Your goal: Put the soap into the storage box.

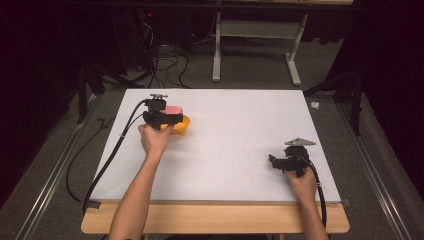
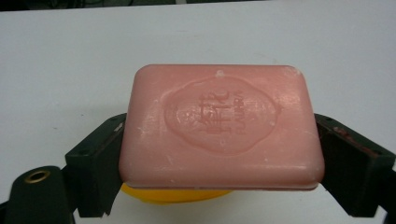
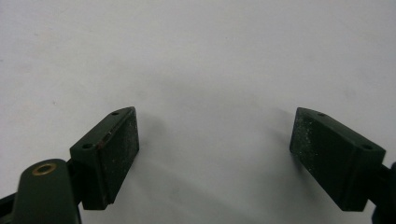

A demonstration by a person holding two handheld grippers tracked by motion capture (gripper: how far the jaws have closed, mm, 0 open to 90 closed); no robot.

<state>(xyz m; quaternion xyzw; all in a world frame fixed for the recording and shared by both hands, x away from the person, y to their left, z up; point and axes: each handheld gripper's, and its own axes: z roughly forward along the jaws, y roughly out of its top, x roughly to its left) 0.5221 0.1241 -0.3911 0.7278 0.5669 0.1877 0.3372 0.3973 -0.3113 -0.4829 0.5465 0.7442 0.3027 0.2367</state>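
We have the pink soap bar [image 2: 222,126] clamped between the fingers [image 2: 100,175] of our left gripper [image 1: 161,116], one pad pressed against each short end, and we hold it flat with its embossed face up. It sits over the yellow dish [image 1: 183,125], near the table's [image 1: 240,145] left edge and towards the far side. We judge the job to be about halfway: the soap is gripped and lined up with the dish, but whether it is being set down into it or lifted out of it we cannot tell. Either way, what is left is to finish that move and let go.

Our right gripper [image 1: 280,161] rests near the table's right edge, well apart from the soap, with its fingers [image 3: 109,156] spread wide and nothing between them, just bare white table surface.

The high view gives us the layout: both hands, the dish's place on the table, the gap between the two grippers. The left gripper view adds what that one is too far off to show: the stamped emblem on the soap, the pads' contact, and a sliver of yellow dish [image 2: 173,193] showing under the bar's near edge.
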